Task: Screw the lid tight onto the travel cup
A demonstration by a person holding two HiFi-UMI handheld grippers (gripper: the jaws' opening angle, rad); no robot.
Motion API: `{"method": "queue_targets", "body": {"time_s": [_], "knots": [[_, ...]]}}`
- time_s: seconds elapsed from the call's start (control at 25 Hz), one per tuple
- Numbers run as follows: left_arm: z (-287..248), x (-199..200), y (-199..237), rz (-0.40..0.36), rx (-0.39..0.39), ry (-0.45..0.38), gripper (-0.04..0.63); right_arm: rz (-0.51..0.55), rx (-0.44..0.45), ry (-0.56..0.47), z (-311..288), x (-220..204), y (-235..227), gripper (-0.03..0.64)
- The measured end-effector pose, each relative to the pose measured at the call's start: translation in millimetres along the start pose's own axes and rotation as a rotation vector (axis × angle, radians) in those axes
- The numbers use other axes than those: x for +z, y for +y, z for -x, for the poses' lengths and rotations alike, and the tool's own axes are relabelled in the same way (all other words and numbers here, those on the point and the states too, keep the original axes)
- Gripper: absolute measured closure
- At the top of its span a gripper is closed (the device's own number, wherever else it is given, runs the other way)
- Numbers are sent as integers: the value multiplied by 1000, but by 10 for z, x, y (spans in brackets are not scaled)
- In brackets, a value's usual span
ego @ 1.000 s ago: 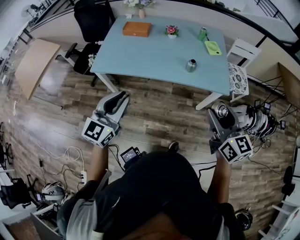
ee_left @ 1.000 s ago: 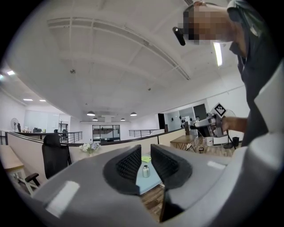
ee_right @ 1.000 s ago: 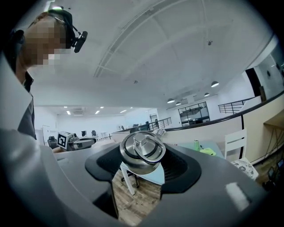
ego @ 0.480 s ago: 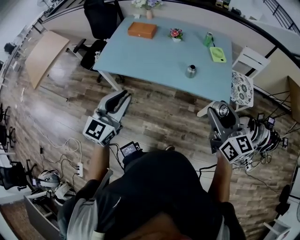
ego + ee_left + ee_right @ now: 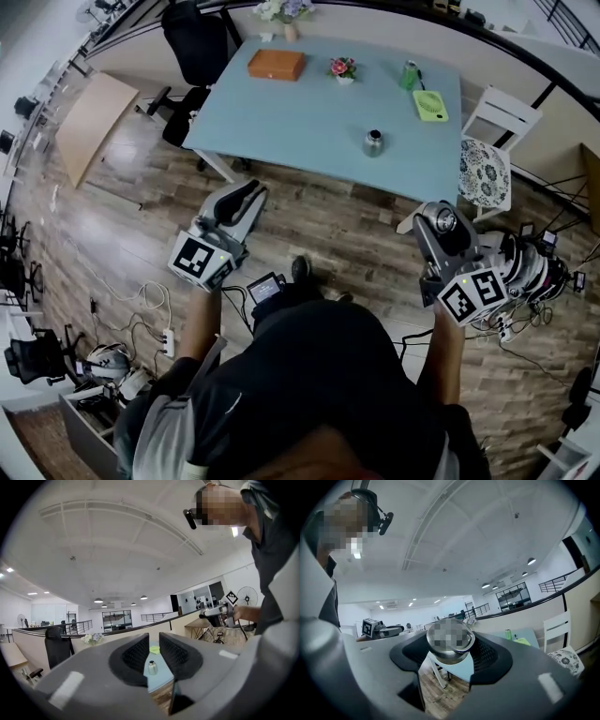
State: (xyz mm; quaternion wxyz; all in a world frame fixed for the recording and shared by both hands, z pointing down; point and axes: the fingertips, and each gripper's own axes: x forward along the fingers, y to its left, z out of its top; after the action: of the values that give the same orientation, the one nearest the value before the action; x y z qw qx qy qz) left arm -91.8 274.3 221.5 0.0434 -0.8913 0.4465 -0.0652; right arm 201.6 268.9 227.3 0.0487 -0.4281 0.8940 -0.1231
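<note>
The steel travel cup (image 5: 373,142) stands upright on the pale blue table (image 5: 300,112), far ahead of both grippers. It also shows small in the left gripper view, cup (image 5: 152,667), seen through the slit between the jaws. My left gripper (image 5: 246,193) is shut with nothing in it and hangs over the wooden floor short of the table; left gripper (image 5: 153,643). My right gripper (image 5: 442,221) is shut on the round shiny metal lid (image 5: 443,222), also over the floor near the table's right corner. In the right gripper view the lid (image 5: 450,644) sits between the black pads (image 5: 485,654).
On the table are an orange box (image 5: 276,64), a small flower pot (image 5: 342,67), a green bottle (image 5: 408,73) and a yellow-green item (image 5: 431,105). A white chair (image 5: 487,141) stands right of the table, a black office chair (image 5: 192,47) at its left. Cables (image 5: 141,319) lie on the floor.
The floor and cables have slid down the view as the person walks toward the table; a foot now shows ahead. Both grippers keep their grip and pose.
</note>
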Motion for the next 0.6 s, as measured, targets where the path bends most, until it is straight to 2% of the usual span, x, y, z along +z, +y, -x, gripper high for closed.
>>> {"method": "queue_targets", "body": {"time_s": [0.16, 0.6], "knots": [[-258, -24, 9, -27, -51, -8, 468, -14, -33, -7, 36, -10, -108, 353], [-1260, -70, 163, -19, -231, -70, 468, -14, -171, 2, -90, 10, -476, 353]]}}
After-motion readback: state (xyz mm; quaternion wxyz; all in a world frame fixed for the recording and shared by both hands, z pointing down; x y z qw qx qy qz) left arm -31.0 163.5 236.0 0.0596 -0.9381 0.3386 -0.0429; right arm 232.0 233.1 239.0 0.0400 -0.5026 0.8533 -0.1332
